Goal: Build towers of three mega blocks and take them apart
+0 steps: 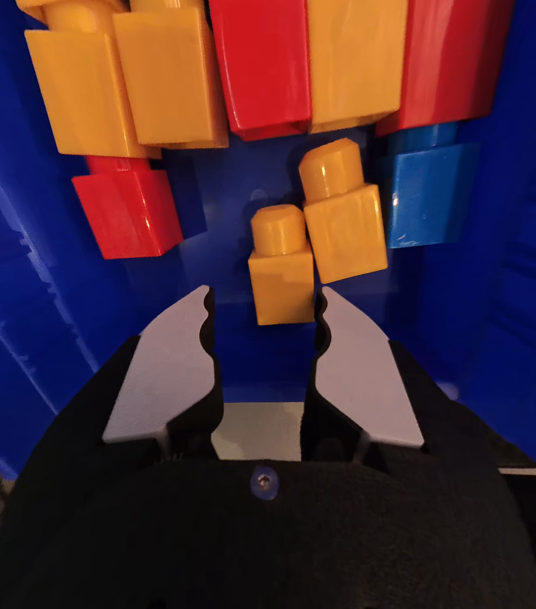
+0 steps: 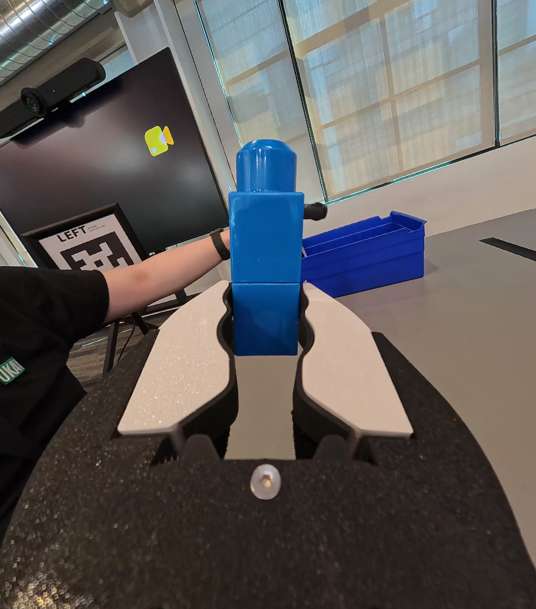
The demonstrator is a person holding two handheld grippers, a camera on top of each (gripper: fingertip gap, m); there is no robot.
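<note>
Left gripper (image 1: pixel 265 304): jaws are spread wide, nothing is held. It is lowered inside the blue bin (image 1: pixel 490 313). The nearest yellow block (image 1: pixel 281 286) lies just ahead and slightly right of the jaw centreline, its lower right corner touching or nearly touching the right finger's tip. Its long axis runs away from the jaws, stud pointing forward. A second yellow block (image 1: pixel 345 230) is pressed against its right side, tilted a little. A red block (image 1: pixel 128 212) and a blue block (image 1: pixel 424 197) are seen farther out, to the left and right; more yellow and red blocks are packed along the far wall.

Right gripper (image 2: pixel 266 298): jaws are clamped on the lower block of a two-block blue stack (image 2: pixel 266 250), held upright above the grey table (image 2: pixel 457 346), stud on top left free.

Judged: a third block is needed. The left gripper is nearer; a small shift right is needed to centre the yellow block between the jaws before closing.
</note>
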